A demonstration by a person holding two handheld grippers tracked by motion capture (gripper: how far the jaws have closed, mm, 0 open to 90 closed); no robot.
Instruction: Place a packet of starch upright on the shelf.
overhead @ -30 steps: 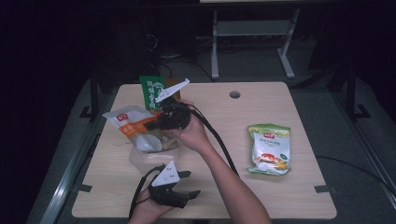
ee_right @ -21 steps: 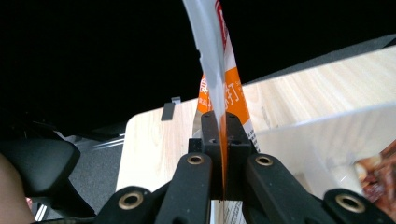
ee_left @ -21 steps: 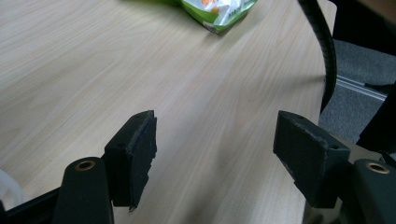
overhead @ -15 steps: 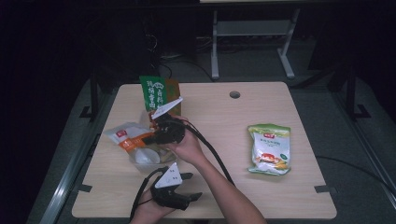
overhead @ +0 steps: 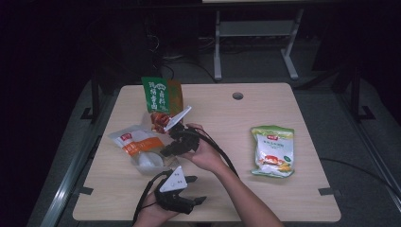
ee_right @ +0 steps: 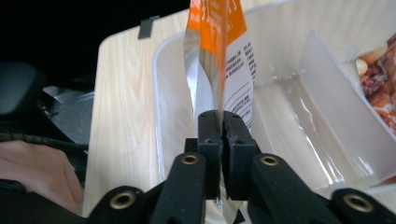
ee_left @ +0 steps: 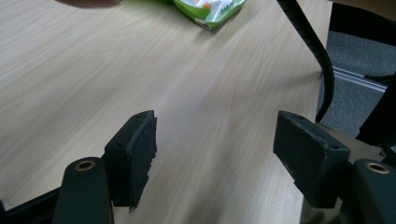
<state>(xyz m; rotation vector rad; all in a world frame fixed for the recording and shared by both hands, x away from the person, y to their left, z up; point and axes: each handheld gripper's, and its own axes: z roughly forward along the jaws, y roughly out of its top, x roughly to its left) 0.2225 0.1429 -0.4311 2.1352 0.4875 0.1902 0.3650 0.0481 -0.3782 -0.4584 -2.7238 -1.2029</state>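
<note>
While the left claw point(overhead: 191, 202) rests wide open on the table point(overhead: 293, 198), the right claw point(ee_right: 218, 122), palm turned inward, pinches the orange-and-white packet point(ee_right: 219, 56) hanging just above the clear container point(ee_right: 299, 121) beneath it.

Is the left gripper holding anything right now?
No, in the left gripper view the left gripper has its jaws wide apart over the bare table with nothing between them.

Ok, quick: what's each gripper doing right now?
Left gripper: open, nothing between its jaws, low over the table.
Right gripper: shut on the orange-and-white packet, over the clear tray.
</note>
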